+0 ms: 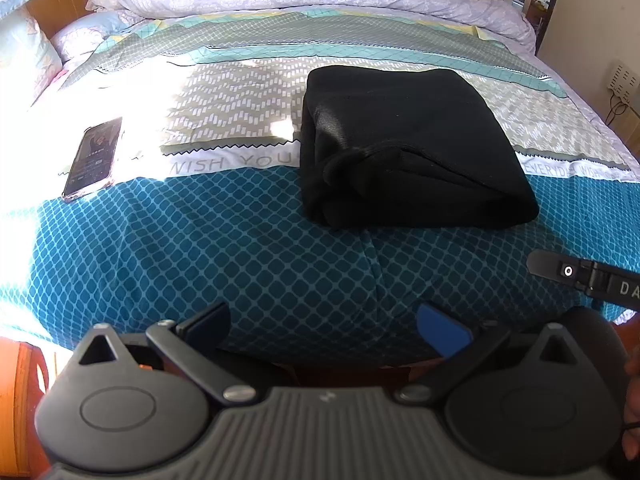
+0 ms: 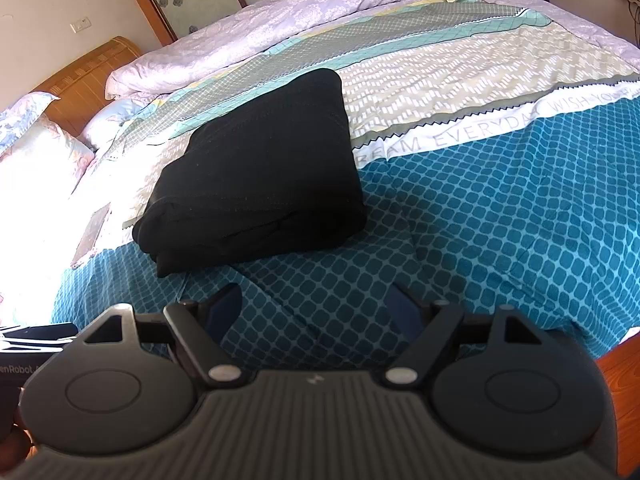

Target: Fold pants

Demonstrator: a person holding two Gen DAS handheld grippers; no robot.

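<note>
Black pants (image 1: 412, 148) lie folded into a thick bundle on the patterned bedspread (image 1: 200, 240), seen from the left wrist camera at about 1 o'clock from the left gripper (image 1: 324, 324). Its jaws stand wide apart and hold nothing. A phone (image 1: 94, 156) rests on the sunlit cloth at 10 o'clock, well apart from the bundle.

From the right wrist camera, the pants (image 2: 256, 176) sit at 11 o'clock from the right gripper (image 2: 316, 308), which is likewise spread wide and empty above the teal section of the bedspread (image 2: 500, 216).
</note>
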